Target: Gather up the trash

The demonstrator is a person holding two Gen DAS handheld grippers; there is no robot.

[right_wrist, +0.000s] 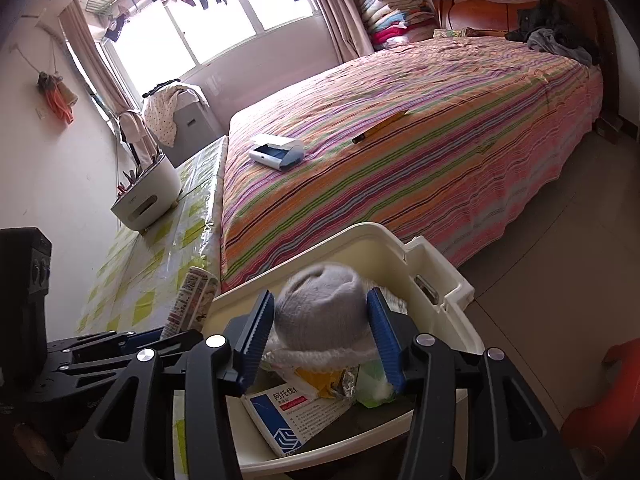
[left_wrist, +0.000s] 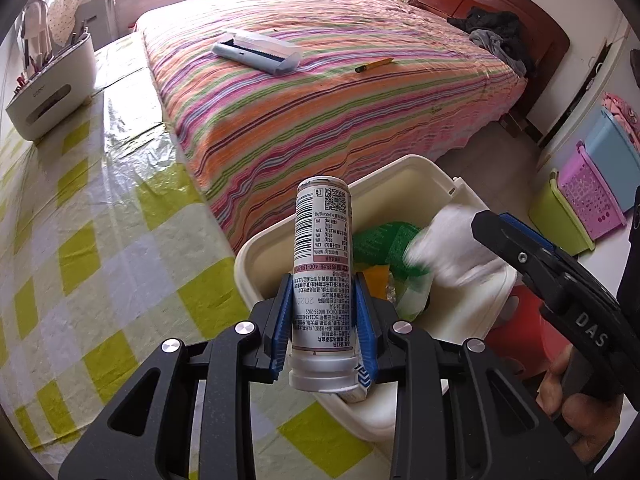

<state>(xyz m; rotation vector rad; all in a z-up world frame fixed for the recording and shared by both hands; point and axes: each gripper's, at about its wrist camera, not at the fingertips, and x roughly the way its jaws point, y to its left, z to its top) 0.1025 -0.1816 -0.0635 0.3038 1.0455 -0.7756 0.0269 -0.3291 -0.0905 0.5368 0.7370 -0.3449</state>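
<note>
Right now my left gripper is clamped on a slim white plastic bottle with a printed label, cap end toward me, and it hangs over the near rim of the cream plastic bin without being let go, so that piece is not yet in. My right gripper sits over the same bin with a soft whitish-grey knitted bundle (a sock or glove, I cannot tell which) between its blue pads; the left pad shows a gap beside the bundle, so I judge the jaws parted and the bundle loose above the bin. Inside the bin I can already see a blue-and-white medicine carton, a yellow wrapper, a green printed packet and some pale crumpled plastic, so a good share of the collecting looks done. Beyond the bin, the table under its yellow-and-white checked plastic cover shows no loose litter that I can pick out; only a white desk organiser holding pens stands at its far end. Further off, on the bed with the striped pink-and-orange spread, a pale blue-and-white lint brush and a yellow pencil lie well apart; whether they count as trash I cannot say. I judge what remains to be dropping both held items in.
</note>
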